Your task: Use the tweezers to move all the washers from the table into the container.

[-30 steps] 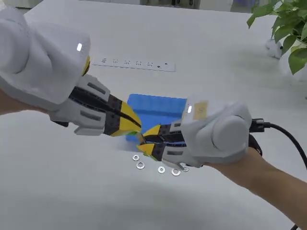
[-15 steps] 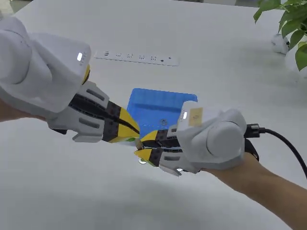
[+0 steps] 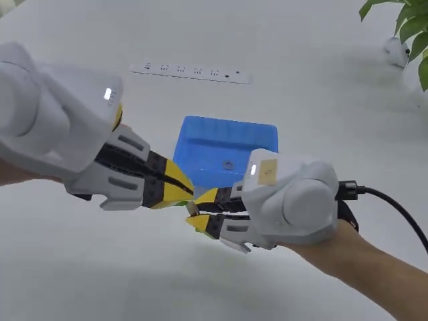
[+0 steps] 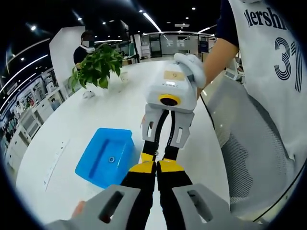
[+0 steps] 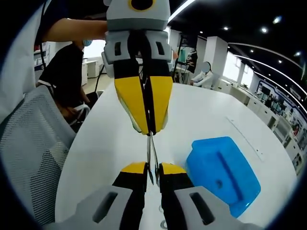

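- One washer [image 3: 228, 164] lies on the floor of the blue container [image 3: 257, 137], which stands on the white bench [image 3: 301, 80] just beyond the two claws.
- At least one loose washer [image 5: 165, 224] shows on the bench beneath the right claw in the right gripper view. How many more lie there cannot be told.
- Left claw [image 3: 186, 189]: jaws together, clamped on the wider end of the tweezers [image 5: 151, 153].
- Right claw [image 3: 195, 218]: tip to tip with the left claw, jaws drawn close on either side of the tweezers' pointed end. Whether they pinch it cannot be told.
- Tweezers: held above the bench between the two claws, on the near side of the container, with no washer visible in them.
- Progress, as judged: early. One piece is in the container and the rest are outstanding. The step in hand appears to be settling the tweezers between the claws before the next pick.
- Also on the bench: a white power strip [image 3: 190, 72] beyond the container and a leafy plant [image 3: 411, 23] at the far right.
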### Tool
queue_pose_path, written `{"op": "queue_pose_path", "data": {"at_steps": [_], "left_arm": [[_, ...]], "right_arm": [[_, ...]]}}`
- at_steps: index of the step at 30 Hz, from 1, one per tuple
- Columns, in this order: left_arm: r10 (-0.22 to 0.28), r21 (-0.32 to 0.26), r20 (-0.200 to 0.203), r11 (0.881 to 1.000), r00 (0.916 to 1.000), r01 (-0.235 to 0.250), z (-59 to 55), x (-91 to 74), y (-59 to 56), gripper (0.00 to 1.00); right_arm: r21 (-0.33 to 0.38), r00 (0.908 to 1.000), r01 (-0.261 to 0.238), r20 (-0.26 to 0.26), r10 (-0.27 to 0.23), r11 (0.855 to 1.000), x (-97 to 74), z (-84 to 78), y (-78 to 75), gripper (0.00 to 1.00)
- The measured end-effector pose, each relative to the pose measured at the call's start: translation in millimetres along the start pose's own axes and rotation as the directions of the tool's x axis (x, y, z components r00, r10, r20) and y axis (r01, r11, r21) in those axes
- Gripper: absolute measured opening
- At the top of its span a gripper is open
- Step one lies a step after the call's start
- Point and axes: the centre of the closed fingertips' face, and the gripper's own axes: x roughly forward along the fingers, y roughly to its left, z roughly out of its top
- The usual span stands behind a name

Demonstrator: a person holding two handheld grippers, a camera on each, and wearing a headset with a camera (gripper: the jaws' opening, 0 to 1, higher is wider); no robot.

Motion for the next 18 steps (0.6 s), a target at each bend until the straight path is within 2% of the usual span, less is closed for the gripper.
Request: {"op": "queue_pose_path", "data": {"at_steps": [3, 9, 12, 14, 18], "left_arm": [[0.011, -0.004, 0.02, 1.0, 0.9997, -0.011, 1.8, 1.8, 1.7, 0.05], [0.015, -0.018, 0.027, 1.0, 0.9995, -0.015, -2.2, 6.2, 4.7, 0.05], [0.024, -0.021, 0.014, 0.999, 0.9996, -0.024, -8.1, 6.8, 7.0, 0.05], [0.024, -0.03, 0.03, 0.999, 0.9993, -0.023, -4.9, 6.5, 7.2, 0.05], [0.02, -0.021, 0.016, 1.0, 0.9997, -0.02, -6.6, 8.6, 9.2, 0.05]], "right_arm": [[0.004, 1.0, 0.002, 0.005, -0.002, 1.0, 2.0, 0.4, -2.1, 0.11], [-0.001, 1.0, 0.0, -0.009, 0.0, 1.0, 6.9, -3.3, -1.7, 0.11], [-0.02, 0.9994, 0.017, -0.031, -0.018, 1.0, 6.9, -9.5, -3.9, 0.11], [0.014, 0.9999, 0.012, -0.007, -0.012, 1.0, 5.7, -7.0, -3.7, 0.11], [0.017, 0.9997, 0.018, -0.017, -0.018, 1.0, 7.4, -9.7, -5.8, 0.11]]}}
